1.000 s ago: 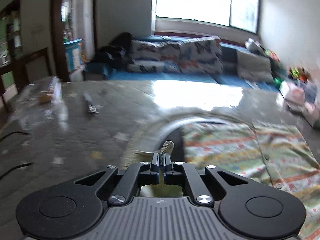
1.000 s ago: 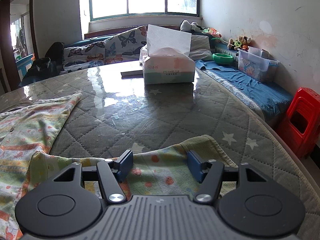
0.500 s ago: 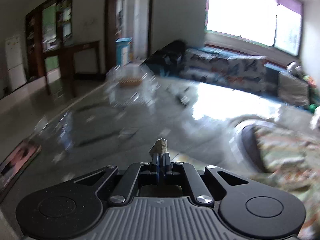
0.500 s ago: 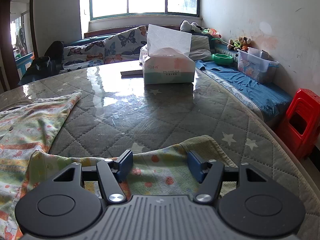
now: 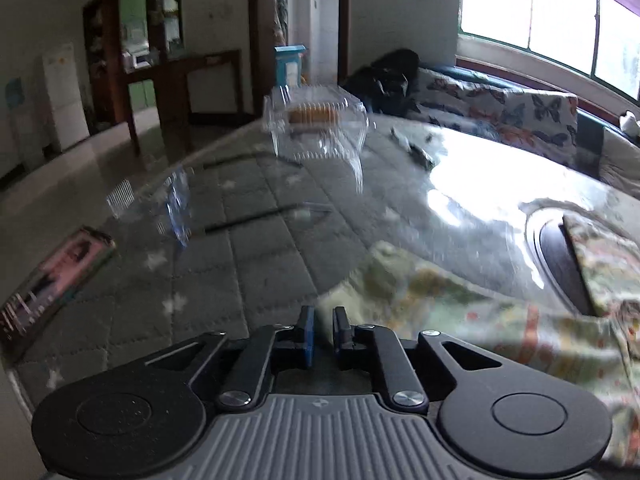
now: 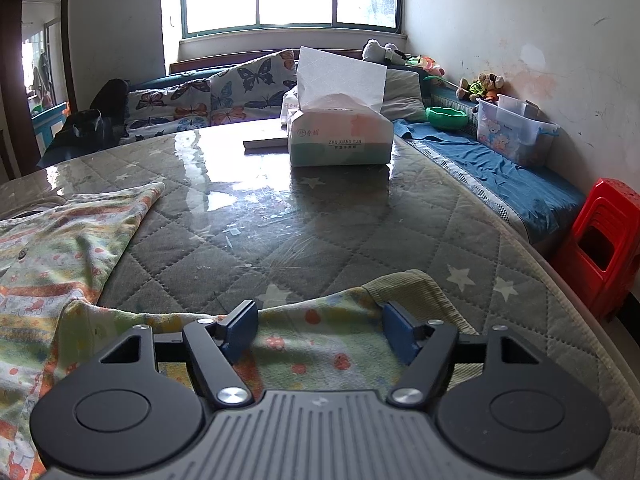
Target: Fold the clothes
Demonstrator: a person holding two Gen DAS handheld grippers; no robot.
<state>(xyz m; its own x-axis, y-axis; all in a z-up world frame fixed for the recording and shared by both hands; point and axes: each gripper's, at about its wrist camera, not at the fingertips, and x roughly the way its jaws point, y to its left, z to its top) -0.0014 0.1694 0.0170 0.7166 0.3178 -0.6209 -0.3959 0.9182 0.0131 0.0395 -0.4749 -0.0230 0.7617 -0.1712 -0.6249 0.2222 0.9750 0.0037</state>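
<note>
Left tool (image 5: 323,330) has its fingers a narrow slit apart with nothing between them, poised low over the desk (image 5: 248,264) beside a sleeve (image 5: 404,280) of the child's garment (image 5: 540,332); right tool (image 6: 320,330) is spread wide, hovering just above the other sleeve's ribbed cuff (image 6: 416,284) without clamping it. The step in hand looks like laying the sleeves out flat, with neither one gripped. Next, I judge, each tool should drop onto its cuff, pinch the fabric, and carry the sleeve inward across the body; the thin cloth on the glossy top will likely slide, so a firm pinch near the cuff seems wise. The garment is a soft, pale green-and-cream piece with orange stripes and small printed figures, buttoned at the front, lying rumpled and spread across the quilted, plastic-covered desk, well apart from the tissue box (image 6: 340,136).
</note>
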